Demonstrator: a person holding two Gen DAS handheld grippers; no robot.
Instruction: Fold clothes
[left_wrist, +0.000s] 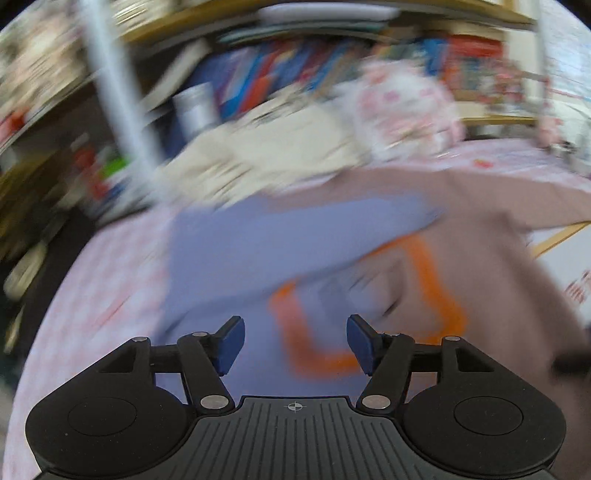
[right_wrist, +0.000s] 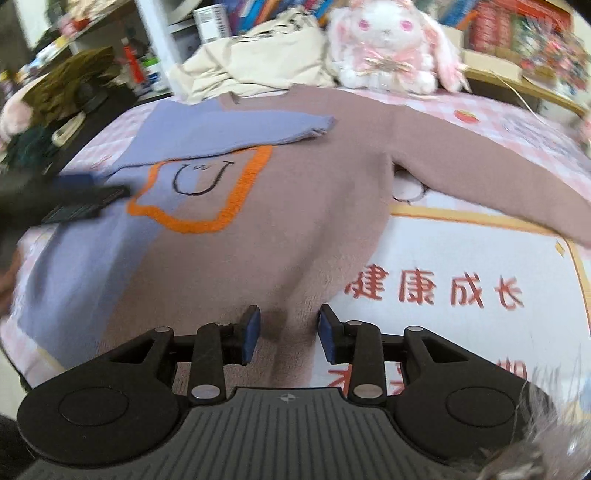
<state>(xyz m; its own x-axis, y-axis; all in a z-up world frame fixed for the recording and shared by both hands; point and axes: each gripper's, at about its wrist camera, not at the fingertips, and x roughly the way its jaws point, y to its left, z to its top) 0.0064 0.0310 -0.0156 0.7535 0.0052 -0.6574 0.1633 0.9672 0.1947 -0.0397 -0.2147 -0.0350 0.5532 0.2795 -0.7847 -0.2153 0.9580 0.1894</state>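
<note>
Spread face-up across a bed (right_wrist: 498, 122) with a pink checked sheet: a two-tone sweater (right_wrist: 303, 192), lilac on one half, dusty brown on the other, an orange-outlined patch (right_wrist: 207, 184) with a stitched smile at chest height. Lilac sleeve (right_wrist: 236, 129) already laid across the chest; brown sleeve (right_wrist: 491, 166) stretched out toward the far side, not yet folded. Right tongs (right_wrist: 284, 334) poised low over the brown hem, blue pads (right_wrist: 251, 332) parted to a moderate gap, gripping nothing. Left tongs (left_wrist: 293, 341) spread wide and empty above the lilac half, that view heavily smeared by motion.

Likely step in hand: bringing the brown sleeve in to match the lilac one. Best done by pinching near the cuff, not mid-sleeve, lifting only enough to clear the body, then laying it flat and parallel to the first, with the shoulder seam as the hinge. Worth pinning the body with the other tongs so the knit does not drag or bunch.

Legible on the sheet beside the hem: red characters (right_wrist: 432, 291) reading 健康成长; further red writing below, cut off by the tongs. Behind the collar, a cream garment (right_wrist: 258, 62) in a heap, a white-and-pink plush rabbit (right_wrist: 388, 44), and crowded shelves, labels there too blurred to read.
</note>
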